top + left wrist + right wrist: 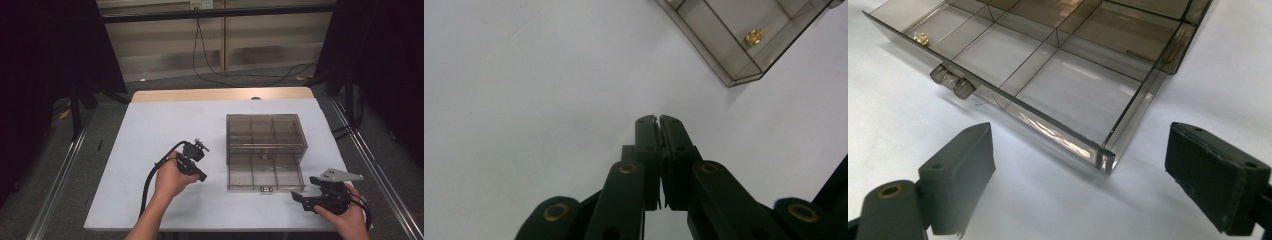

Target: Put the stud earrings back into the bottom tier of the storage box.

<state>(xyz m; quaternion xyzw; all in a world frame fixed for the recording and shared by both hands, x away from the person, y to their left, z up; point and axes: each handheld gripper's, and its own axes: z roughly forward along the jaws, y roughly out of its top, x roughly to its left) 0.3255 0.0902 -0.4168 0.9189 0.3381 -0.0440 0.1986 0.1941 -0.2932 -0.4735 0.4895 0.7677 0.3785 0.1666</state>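
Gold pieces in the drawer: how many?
1. A small gold piece in the pulled-out drawer's front-left compartment, left of the handle. The closed upper tier could hide more.

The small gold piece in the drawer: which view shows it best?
Left gripper view: the gold piece is bright and sharp in its compartment. The right gripper view shows it smaller at the drawer's far corner; the high view gives a speck.

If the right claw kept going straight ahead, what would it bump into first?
Probably the near corner of the pulled-out smoky plastic drawer. The open right claw points straight at that corner, with bare white table between them, though the depth is hard to judge.
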